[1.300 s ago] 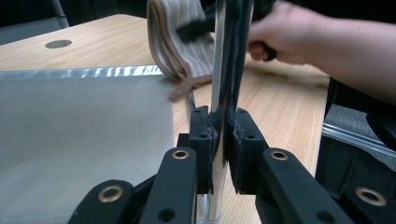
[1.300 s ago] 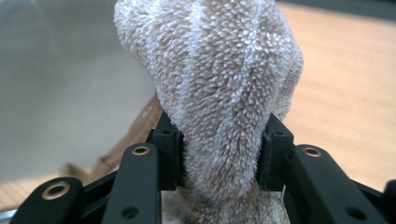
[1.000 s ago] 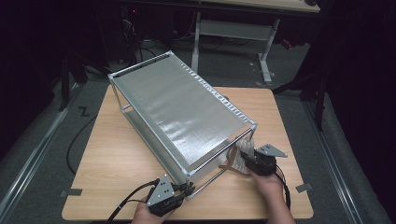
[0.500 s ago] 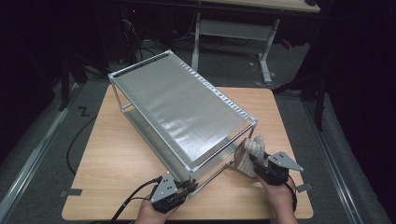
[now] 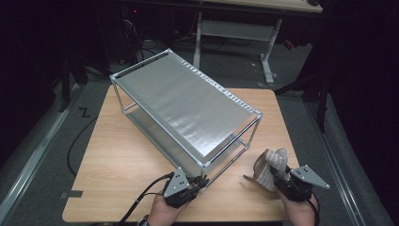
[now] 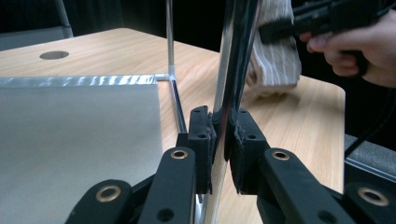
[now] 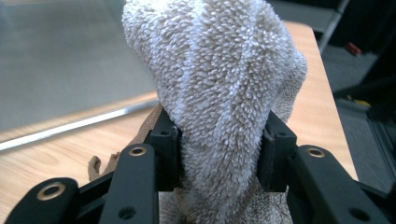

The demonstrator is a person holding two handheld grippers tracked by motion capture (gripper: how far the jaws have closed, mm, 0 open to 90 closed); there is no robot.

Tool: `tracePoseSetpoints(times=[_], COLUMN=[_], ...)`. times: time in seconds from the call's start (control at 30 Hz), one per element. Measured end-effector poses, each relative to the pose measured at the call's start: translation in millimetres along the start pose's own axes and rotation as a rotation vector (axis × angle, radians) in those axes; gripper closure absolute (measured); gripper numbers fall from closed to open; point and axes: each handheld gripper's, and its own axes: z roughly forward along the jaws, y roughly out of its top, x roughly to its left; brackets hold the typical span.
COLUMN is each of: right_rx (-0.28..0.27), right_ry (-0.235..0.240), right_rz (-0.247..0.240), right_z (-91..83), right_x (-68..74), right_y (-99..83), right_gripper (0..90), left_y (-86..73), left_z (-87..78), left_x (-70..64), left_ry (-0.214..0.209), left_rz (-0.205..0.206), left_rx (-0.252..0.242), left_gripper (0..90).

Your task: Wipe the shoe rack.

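Observation:
A two-tier metal rack (image 5: 188, 110) with grey shelves stands diagonally on the wooden table (image 5: 117, 160). My left gripper (image 5: 200, 181) is shut on the rack's near corner post (image 6: 229, 79), low down by the table. My right gripper (image 5: 275, 176) is shut on a bunched beige towel (image 5: 270, 165), held just off the rack's near right end; the towel's lower edge rests on the table. In the right gripper view the towel (image 7: 219, 88) bulges up between the jaws, with the rack's lower rail (image 7: 74, 126) behind it.
Bare tabletop lies left of the rack and along the front edge. A cable (image 5: 141, 200) trails from my left gripper over the front edge. Another table's frame (image 5: 235, 28) stands in the dark beyond.
My right gripper has drawn the towel back from the rack's near right end toward the front right of the table. The left gripper stays on the post.

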Motion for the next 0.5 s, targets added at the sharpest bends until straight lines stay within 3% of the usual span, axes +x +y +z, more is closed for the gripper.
tracePoseSetpoints(times=[0.17,0.5], right_rx=[0.058,0.181], right_ry=[-0.02,0.003], right_rz=[0.014,0.034], right_z=[5.8,33.4], right_x=[-7.1,-10.5], right_y=[-9.8,-25.8], right_gripper=[57.2,56.4], left_y=[1.2,2.7], left_z=[5.5,6.2], left_x=[0.8,1.5], left_ry=[-0.001,-0.002], left_rz=[0.0,-0.005], left_rx=[-0.004,0.005], left_gripper=[79.7,79.5])
